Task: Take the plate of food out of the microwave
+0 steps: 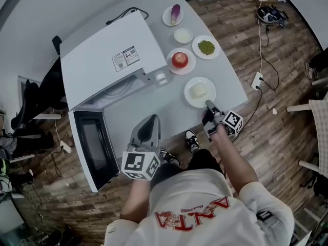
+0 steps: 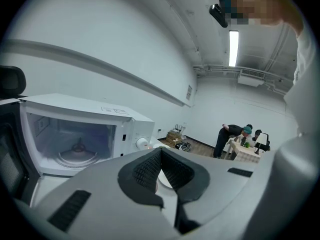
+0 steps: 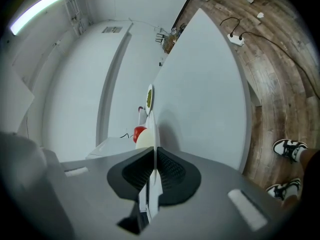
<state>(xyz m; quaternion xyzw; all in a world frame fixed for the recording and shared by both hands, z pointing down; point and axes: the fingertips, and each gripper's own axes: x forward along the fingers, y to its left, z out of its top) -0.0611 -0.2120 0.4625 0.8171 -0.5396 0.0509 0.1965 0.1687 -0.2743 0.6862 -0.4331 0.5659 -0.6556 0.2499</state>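
The plate [image 1: 191,100], white and round, carries a pale, bun-like lump of food [image 1: 198,90]. It is outside the microwave [image 1: 110,60], over the grey table [image 1: 154,104] to the right of the oven's open front. Whether it rests on the tabletop or hangs just above it cannot be told. The right gripper [image 1: 209,105] comes in from the near side, and its jaws are pinched on the plate's near rim. In the right gripper view the thin white edge of the plate [image 3: 152,126] runs straight out from between the pressed pads [image 3: 167,170], with the food [image 3: 144,139] just beyond.

The left gripper [image 1: 151,118] hangs over the table's near edge, left of the plate and apart from it. Its jaws meet at the tips with nothing between them [image 2: 160,153].

The microwave's door [image 1: 95,147] stands swung out toward the person. The left gripper view looks into the lit cavity, where the glass turntable [image 2: 77,156] shows.

Farther back on the table, beyond the held plate, stand:
- a plate with a red apple [image 1: 180,59]
- a plate of green peas [image 1: 206,47]
- a small white dish [image 1: 183,35]
- a plate with a purple vegetable [image 1: 175,14]

A power strip [image 1: 256,80] lies on the wooden floor to the right.
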